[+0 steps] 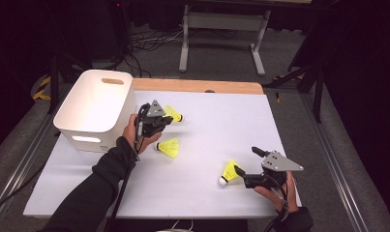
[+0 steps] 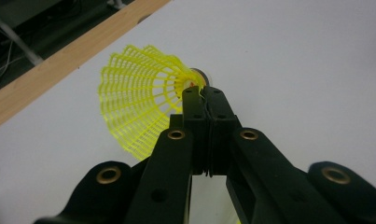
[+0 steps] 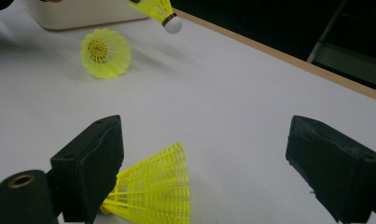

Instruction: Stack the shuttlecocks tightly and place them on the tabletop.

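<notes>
Held shuttlecock [image 2: 139, 107]: yellow mesh skirt, pinched at the skirt's narrow end, next to the cork, by the left gripper [image 2: 204, 93]; seen lifted above the table in the right gripper view [image 3: 160, 11]
Left gripper [image 1: 156, 118]: jaws pressed together on that shuttlecock; just beside the white bin [image 1: 93, 104]
Second shuttlecock [image 1: 168, 146]: lying on the table just below the left gripper; open skirt faces the right gripper's camera [image 3: 105, 52]
Third shuttlecock [image 1: 229, 171]: lying on its side, white cork toward the person; skirt [image 3: 153, 191] just beside the inner face of one jaw of the right gripper; touching or not cannot be told
Right gripper [image 1: 246, 164]: jaws spread wide, holding nothing
Table [image 1: 221, 121]: white top; wooden strip along the far edge
</notes>
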The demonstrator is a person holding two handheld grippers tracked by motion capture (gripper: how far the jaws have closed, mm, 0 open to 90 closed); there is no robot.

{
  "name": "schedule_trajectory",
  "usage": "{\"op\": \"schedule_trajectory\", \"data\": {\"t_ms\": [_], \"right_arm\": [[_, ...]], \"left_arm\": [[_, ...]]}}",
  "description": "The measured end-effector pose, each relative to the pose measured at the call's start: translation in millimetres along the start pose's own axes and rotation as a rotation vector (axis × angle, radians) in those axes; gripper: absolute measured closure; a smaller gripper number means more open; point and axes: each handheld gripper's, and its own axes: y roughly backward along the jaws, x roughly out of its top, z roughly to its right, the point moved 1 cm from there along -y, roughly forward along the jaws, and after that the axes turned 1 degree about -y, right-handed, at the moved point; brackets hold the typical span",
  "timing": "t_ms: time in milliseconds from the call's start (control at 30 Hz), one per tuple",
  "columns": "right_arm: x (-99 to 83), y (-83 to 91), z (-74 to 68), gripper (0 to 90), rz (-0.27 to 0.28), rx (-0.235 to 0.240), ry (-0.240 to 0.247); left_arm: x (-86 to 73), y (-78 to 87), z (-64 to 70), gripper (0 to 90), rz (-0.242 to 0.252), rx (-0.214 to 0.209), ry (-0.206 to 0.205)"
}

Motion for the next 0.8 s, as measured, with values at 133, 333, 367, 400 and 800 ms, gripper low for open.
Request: {"op": "schedule_trajectory", "data": {"t_ms": [133,333,367,400,800], "right_arm": [[1.5,2.1,0.5,12.4,0.008,-0.013,-0.010],[5.1,4.3,-0.9,12.6,0.017,-0.029,-0.021],[5.8,4.3,-1.3,12.6,0.018,-0.030,-0.021],[6.6,4.3,-2.2,12.6,0.017,-0.031,-0.021],[12.2,3.5,-11.4,12.6,0.004,-0.014,-0.002]], "left_arm": [[3.1,16.2,5.7,88.9,0.023,-0.006,-0.034],[-0.2,44.1,18.2,89.1,0.054,-0.039,-0.080],[-1.5,48.6,19.8,89.2,0.060,-0.047,-0.086],[-2.6,53.3,21.5,89.2,0.054,-0.050,-0.099],[-33.7,104.7,44.5,89.1,0.008,-0.101,-0.173]]}}
